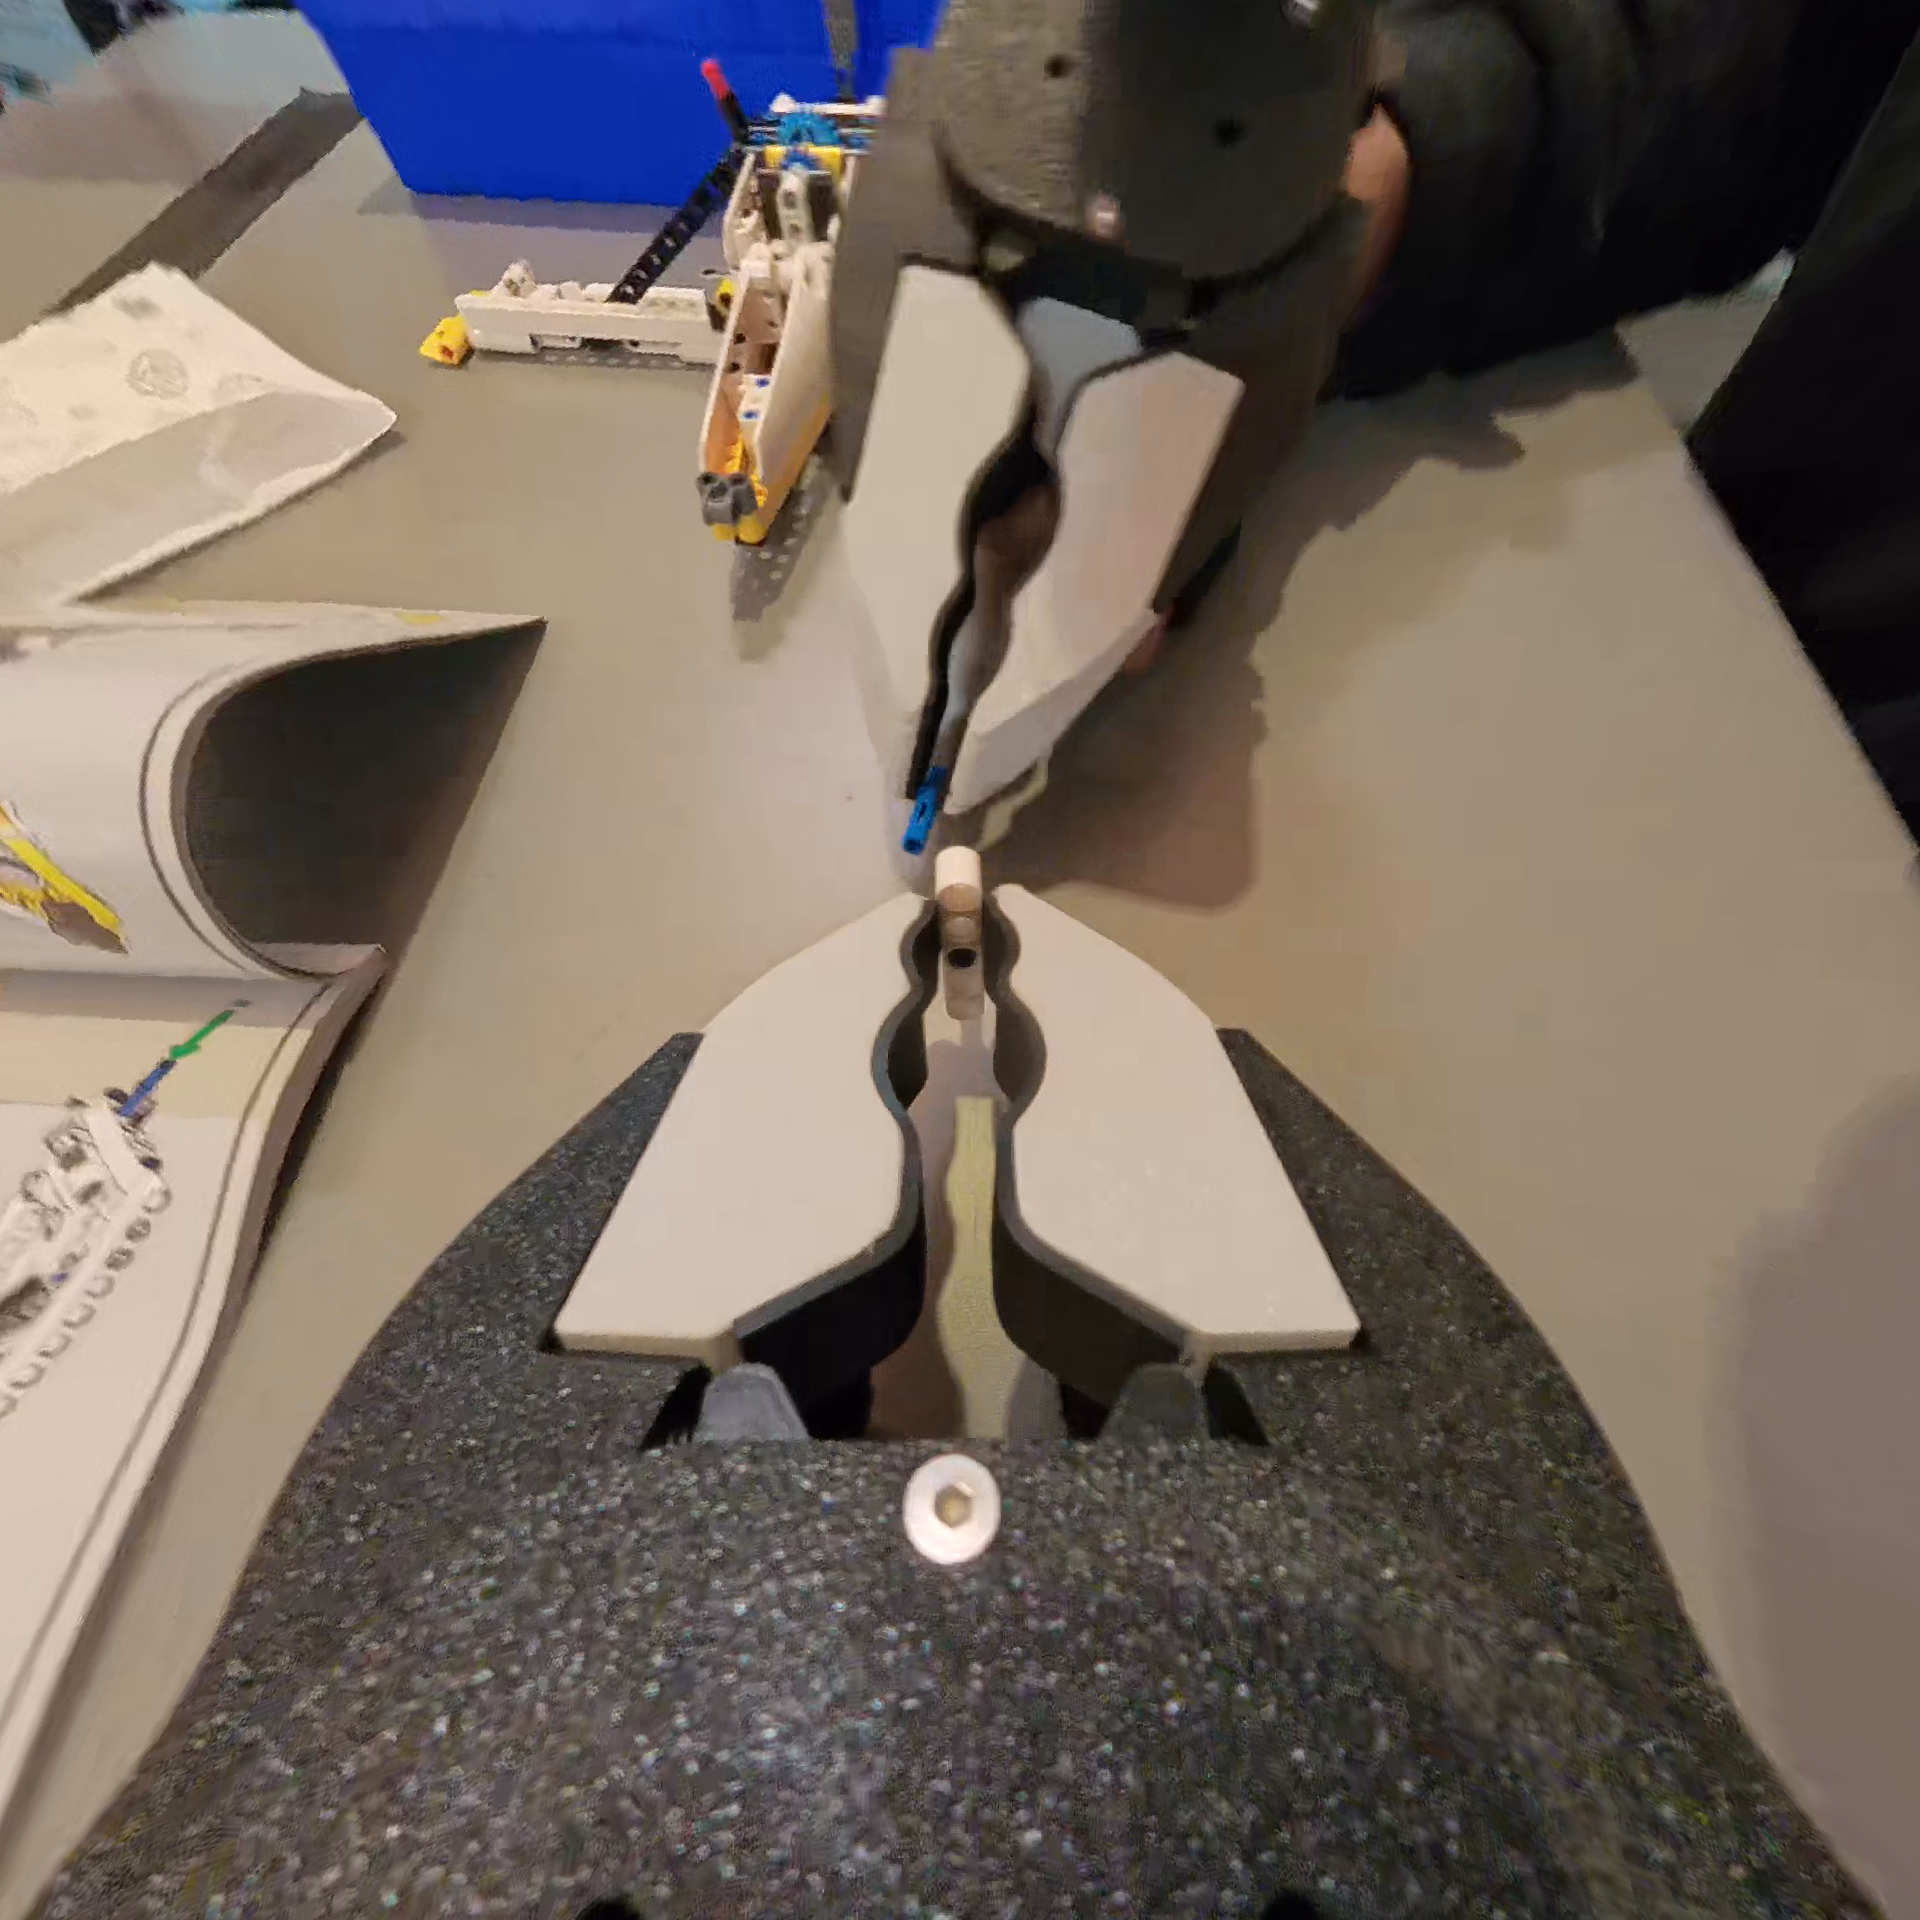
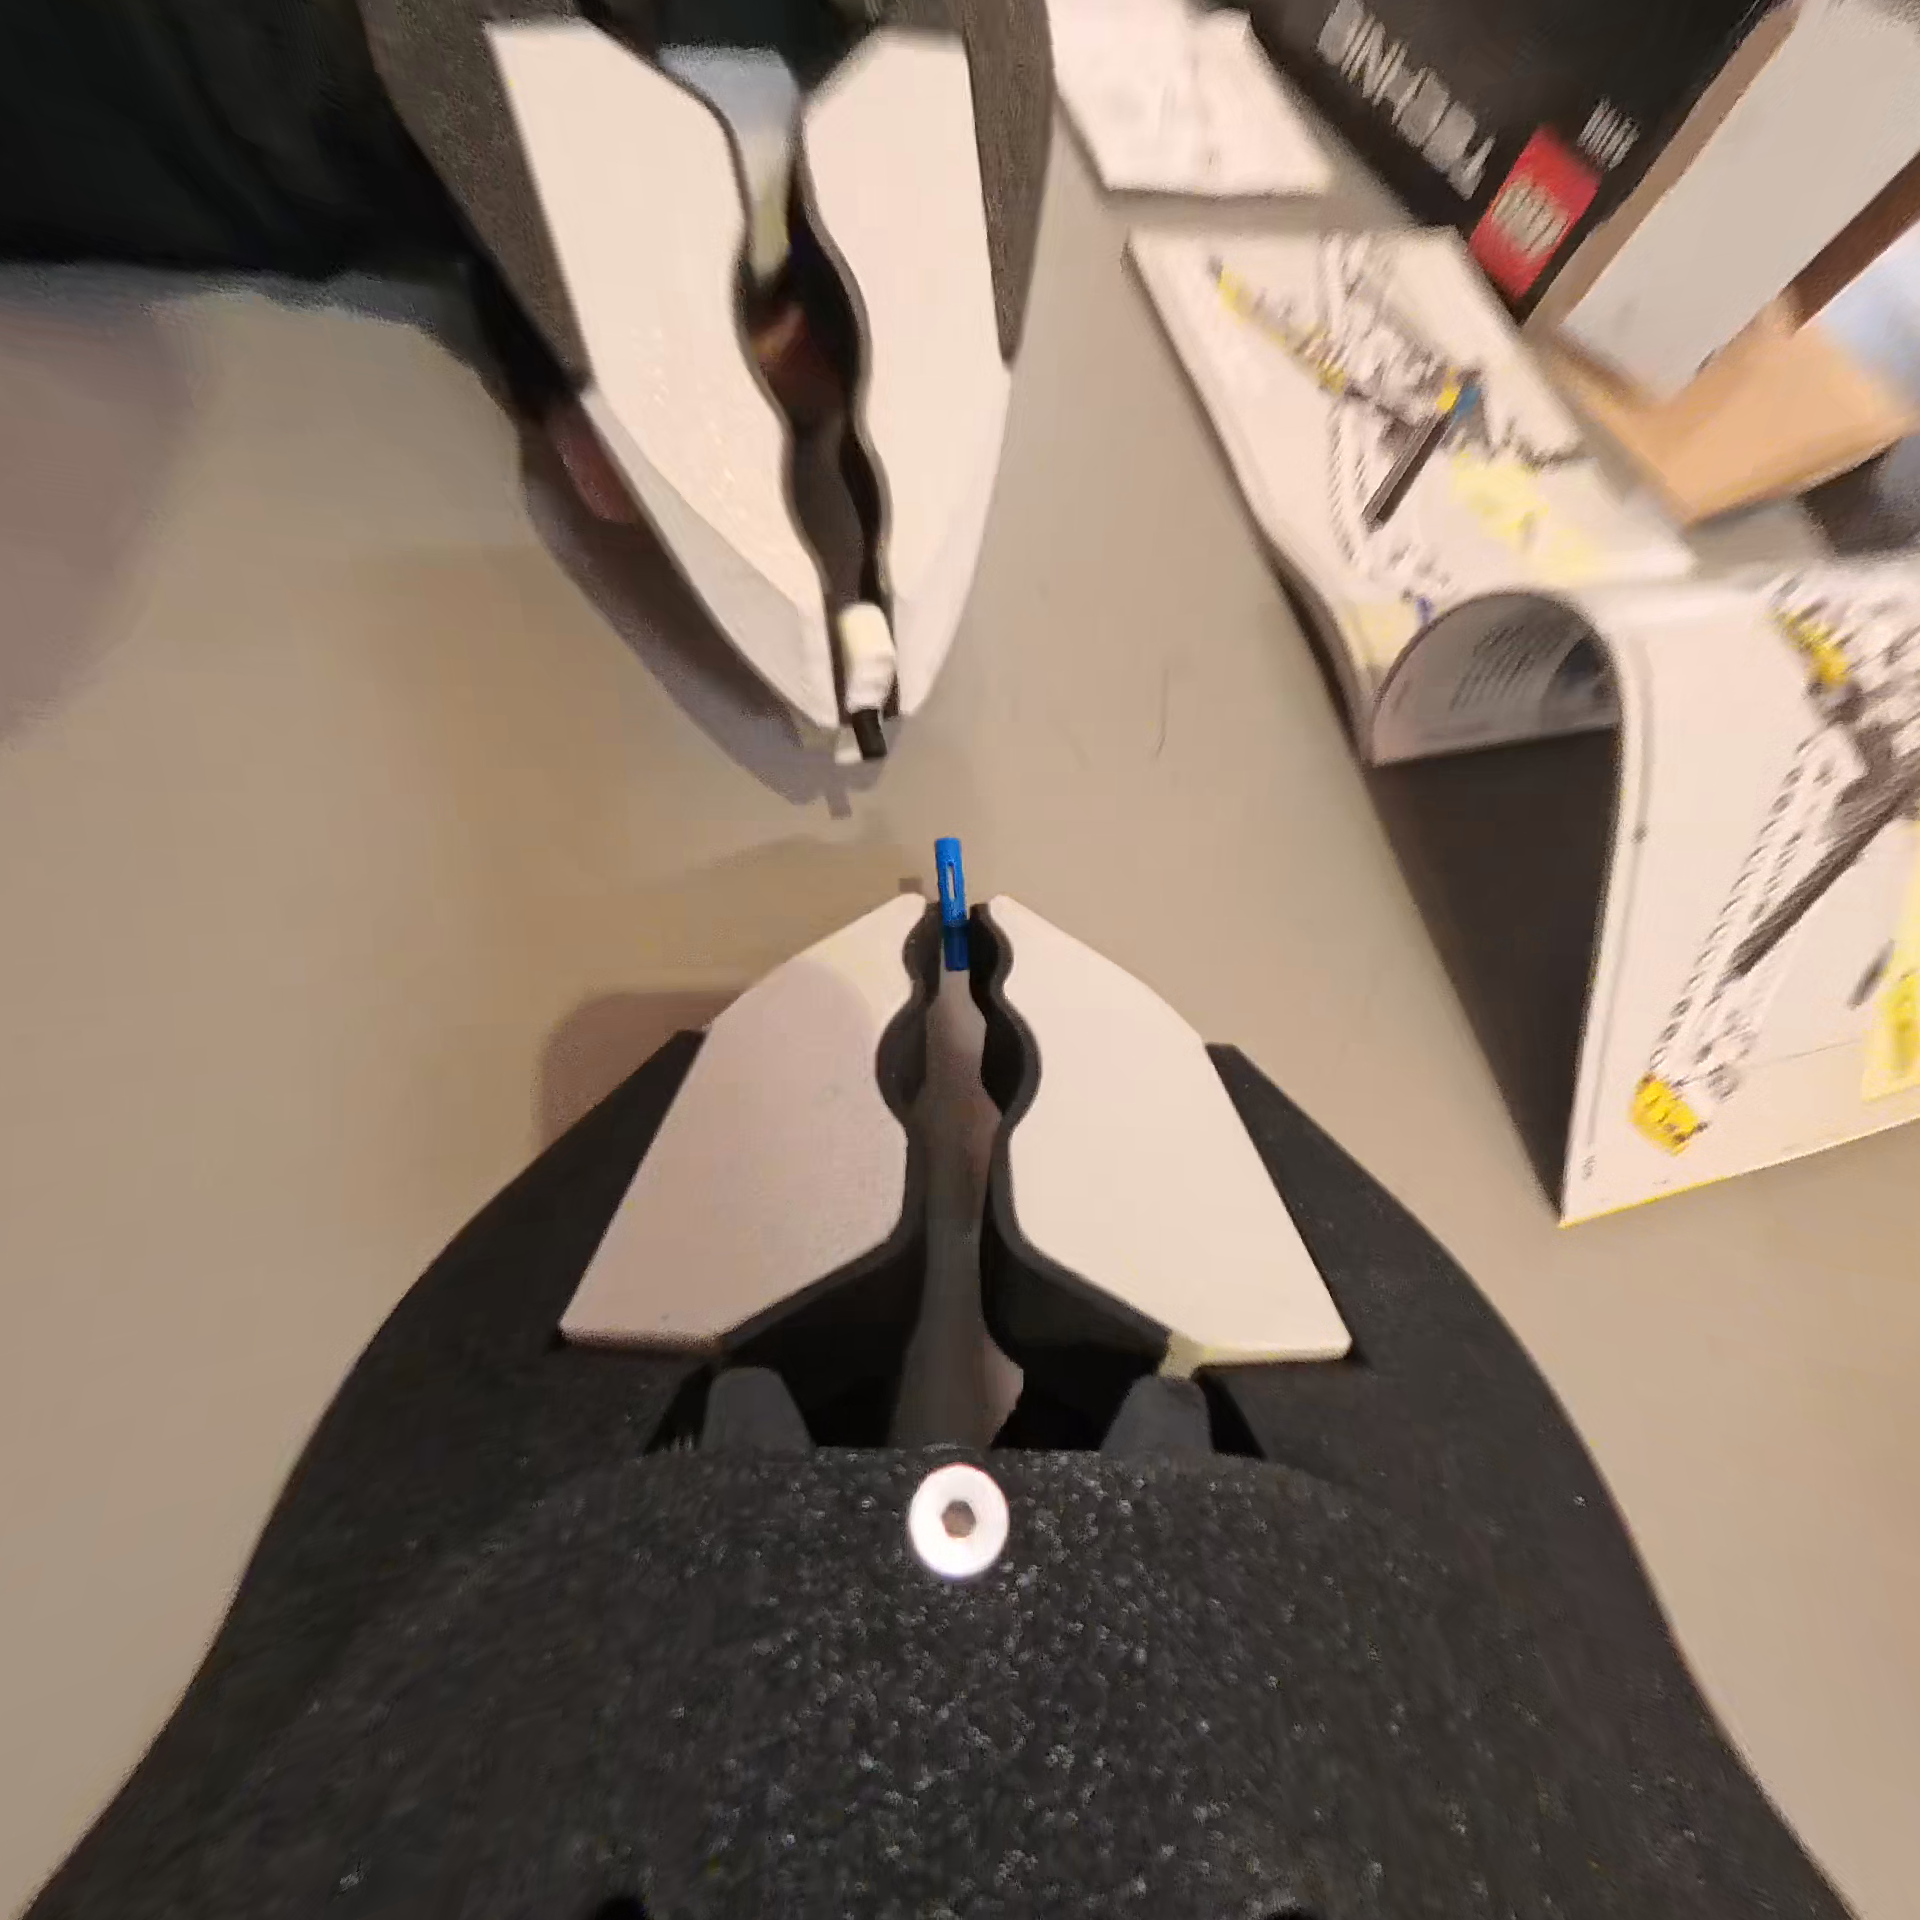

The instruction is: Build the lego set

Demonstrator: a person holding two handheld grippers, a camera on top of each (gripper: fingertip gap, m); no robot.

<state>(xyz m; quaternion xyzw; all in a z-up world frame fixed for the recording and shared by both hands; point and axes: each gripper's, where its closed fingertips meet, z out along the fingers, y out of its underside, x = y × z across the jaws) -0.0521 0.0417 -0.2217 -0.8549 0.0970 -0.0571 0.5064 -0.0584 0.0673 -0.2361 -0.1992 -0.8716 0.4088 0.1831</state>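
- The left gripper (image 1: pixel 957 902) is clamped on a small cream-white plastic connector piece with a dark round hole (image 1: pixel 958 925); the piece sticks out just past its fingertips, both fingers closed against it.
- The right gripper (image 2: pixel 953 902) pinches a short blue plastic pin (image 2: pixel 950 894) between its tips, the pin's free end pointing forward.
- Tip faces tip: the pin sits just ahead and slightly left of the left gripper's connector, near it but apart. Judged from this, the two pieces are not yet joined.
- Beyond the right gripper stands a partly built white-and-yellow brick model (image 1: pixel 774 374), with a blue plastic bin (image 1: pixel 582 94) behind it.
- An open instruction booklet (image 1: pixel 156 831), one page curled up, lies left of the left gripper, well apart.
- The grey tabletop (image 1: pixel 1455 831) under and to the right of the tips is bare, leaving room there; the booklet edge limits the left side.
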